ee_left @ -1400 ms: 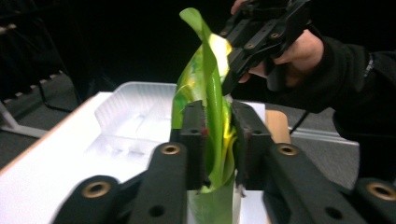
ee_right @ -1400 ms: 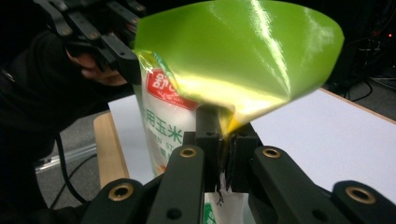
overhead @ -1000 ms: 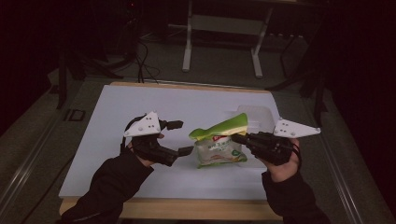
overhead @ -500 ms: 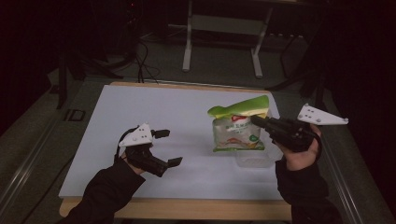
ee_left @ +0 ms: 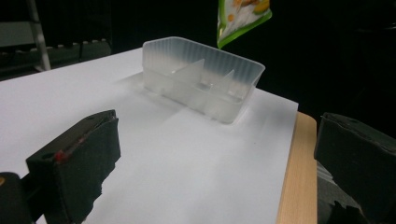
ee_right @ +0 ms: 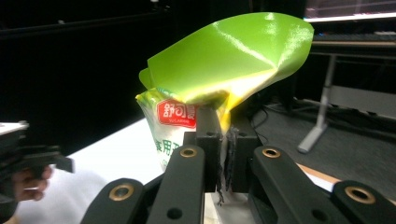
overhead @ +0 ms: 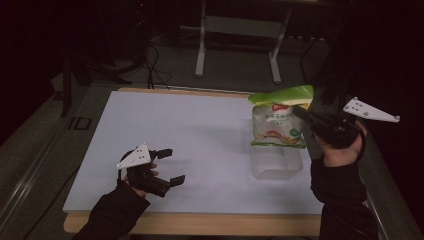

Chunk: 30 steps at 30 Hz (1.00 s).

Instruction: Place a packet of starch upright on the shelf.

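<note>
Right tool (overhead: 299, 113) clamps the green bag (overhead: 278, 120); left tool (overhead: 169, 166) gapes empty.

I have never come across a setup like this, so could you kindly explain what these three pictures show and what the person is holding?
A person sits at a white table with a hand-held two-jaw gripper in each hand; there is no robot arm. The high view looks down from above. The other two pictures come from cameras riding on the grippers, looking along their black jaws. The left gripper is open, low over the table with nothing between its jaws. The right gripper is shut on the green top of a snack bag, which hangs above a clear plastic tray with dividers inside. The left gripper view shows that tray standing near the table's edge, with the bag's bottom above it.
</note>
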Motion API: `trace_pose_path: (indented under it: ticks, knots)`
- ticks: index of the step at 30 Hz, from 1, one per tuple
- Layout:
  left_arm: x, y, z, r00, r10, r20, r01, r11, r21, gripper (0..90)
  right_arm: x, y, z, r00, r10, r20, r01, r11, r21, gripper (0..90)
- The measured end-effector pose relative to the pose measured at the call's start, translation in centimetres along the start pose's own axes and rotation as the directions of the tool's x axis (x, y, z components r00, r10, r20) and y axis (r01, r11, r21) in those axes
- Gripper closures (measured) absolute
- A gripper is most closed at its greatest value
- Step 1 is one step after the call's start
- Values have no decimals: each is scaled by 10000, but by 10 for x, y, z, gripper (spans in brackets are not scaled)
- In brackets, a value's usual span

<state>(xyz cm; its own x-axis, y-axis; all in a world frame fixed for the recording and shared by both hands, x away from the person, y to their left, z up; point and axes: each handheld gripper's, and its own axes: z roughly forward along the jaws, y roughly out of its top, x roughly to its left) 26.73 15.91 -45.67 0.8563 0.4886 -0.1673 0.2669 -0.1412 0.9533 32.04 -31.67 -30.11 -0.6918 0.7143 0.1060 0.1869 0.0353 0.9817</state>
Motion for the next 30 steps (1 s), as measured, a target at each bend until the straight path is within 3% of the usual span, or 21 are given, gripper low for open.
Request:
trace_pose_path:
  ticks: [6, 9, 14, 22, 28, 30]
  knots:
    - [-1, -7, 2, 10000, 86, -25, -85, 9998, 163, 10, -16, -17, -3, 9991, 315, 286, -321, 9993, 201, 864]
    - [1, -11, 2, 9999, -114, -37, 114, 9999, 98, 10, -23, -30, -5, 9976, 627, 305, -636, 9975, 308, 864]
    - [3, -14, 2, 9999, -107, -54, 108, 9997, 225, 10, -31, -49, -5, 9947, 971, 328, -990, 9930, 643, 864]
    - [4, -15, 2, 9999, -169, -17, 169, 9996, 227, 10, -32, -78, 0, 9908, 1335, 204, -1350, 9824, 1293, 864]
    - [4, -16, 3, 9999, -155, -23, 155, 9995, 258, 10, -29, -89, 5, 9898, 1420, 87, -1416, 9775, 1564, 865]
    - [4, -17, 3, 9998, -208, -5, 208, 9995, 255, 10, -28, -97, 9, 9865, 1638, -62, -1601, 9709, 1782, 865]
